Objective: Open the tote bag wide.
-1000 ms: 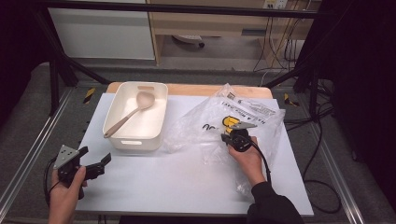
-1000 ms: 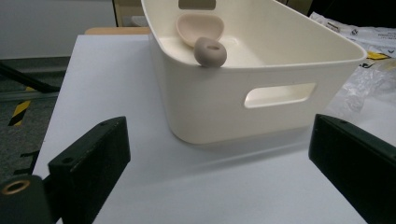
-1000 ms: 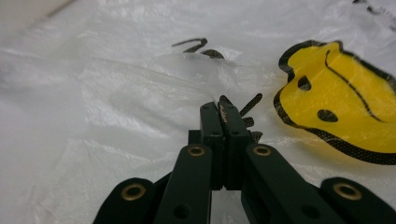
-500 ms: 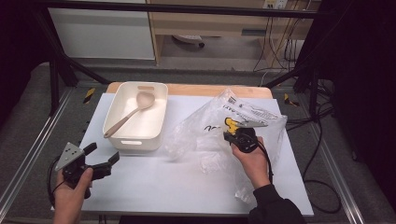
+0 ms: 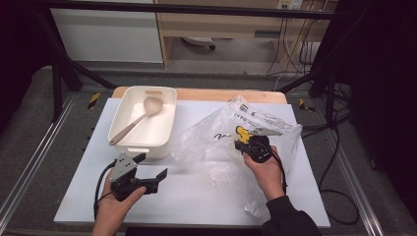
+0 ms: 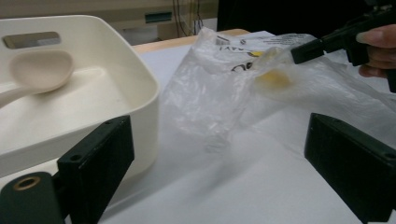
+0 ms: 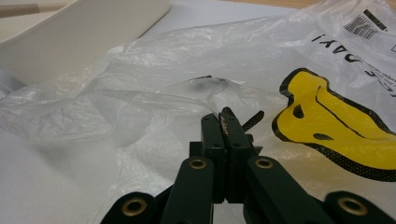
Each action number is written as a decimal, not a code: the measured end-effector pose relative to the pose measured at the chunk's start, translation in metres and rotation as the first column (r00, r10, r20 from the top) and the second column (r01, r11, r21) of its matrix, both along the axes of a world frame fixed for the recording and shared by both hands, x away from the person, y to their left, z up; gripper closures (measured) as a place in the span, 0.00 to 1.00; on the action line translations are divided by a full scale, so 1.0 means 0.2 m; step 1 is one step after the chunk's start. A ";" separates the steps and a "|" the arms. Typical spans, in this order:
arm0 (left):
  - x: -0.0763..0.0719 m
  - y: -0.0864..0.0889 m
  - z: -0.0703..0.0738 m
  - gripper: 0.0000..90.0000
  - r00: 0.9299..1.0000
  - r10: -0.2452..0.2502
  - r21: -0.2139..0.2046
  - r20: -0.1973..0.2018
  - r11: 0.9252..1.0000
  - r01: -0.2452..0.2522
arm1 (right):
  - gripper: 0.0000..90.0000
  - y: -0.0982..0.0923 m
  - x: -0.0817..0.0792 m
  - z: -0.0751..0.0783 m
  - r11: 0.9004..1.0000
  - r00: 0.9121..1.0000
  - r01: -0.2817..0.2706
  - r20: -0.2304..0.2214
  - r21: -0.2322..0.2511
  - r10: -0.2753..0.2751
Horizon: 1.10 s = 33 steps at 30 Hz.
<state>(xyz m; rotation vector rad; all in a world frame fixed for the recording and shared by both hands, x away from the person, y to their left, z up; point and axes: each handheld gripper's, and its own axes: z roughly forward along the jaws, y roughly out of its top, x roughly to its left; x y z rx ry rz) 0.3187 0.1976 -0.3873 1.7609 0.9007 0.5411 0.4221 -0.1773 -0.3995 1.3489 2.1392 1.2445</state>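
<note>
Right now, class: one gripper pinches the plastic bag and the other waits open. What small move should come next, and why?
Probably bring the left gripper across to the plastic bag and take its near edge. The right gripper is shut on a fold, lifting it, while the left one's jaws stand wide apart just short of the bag, beside the white tub. A second grip could spread it.

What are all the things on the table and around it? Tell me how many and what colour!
plastic bag: one, clear with yellow and black print, on the table's right half, pinched and lifted by the right gripper
tub: one, white, at the table's back left
spoon: one, beige, lying in the tub
table: one, white top with a wooden back edge
cables: several, black, on the floor behind the table
left gripper: one, black, jaws open, near the table's front left, pointing toward the bag
right gripper: one, black, shut on the bag
hands: two, each holding a gripper
</note>
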 end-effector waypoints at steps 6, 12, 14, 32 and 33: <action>0.03 -0.10 -0.04 0.09 0.999 -0.032 0.025 -0.020 0.999 0.033 | 1.00 -0.01 0.01 0.00 1.000 1.000 0.010 -0.008 0.017 -0.010; 0.08 -0.19 -0.06 0.12 0.998 -0.057 0.015 -0.037 0.998 0.057 | 1.00 -0.01 0.02 0.00 1.000 1.000 0.015 -0.005 0.025 -0.014; 0.09 -0.22 -0.06 0.15 0.997 -0.063 0.015 -0.050 0.998 0.064 | 1.00 0.00 0.01 0.00 1.000 1.000 0.016 -0.006 0.027 -0.016; 0.23 -0.65 -0.23 0.75 0.959 -0.228 0.158 -0.170 0.954 0.255 | 1.00 0.01 -0.01 0.03 1.000 1.000 0.012 0.001 0.029 -0.012; 0.24 -0.68 -0.24 0.78 0.957 -0.232 0.169 -0.175 0.950 0.261 | 1.00 0.01 -0.01 0.03 1.000 1.000 0.011 0.003 0.026 -0.011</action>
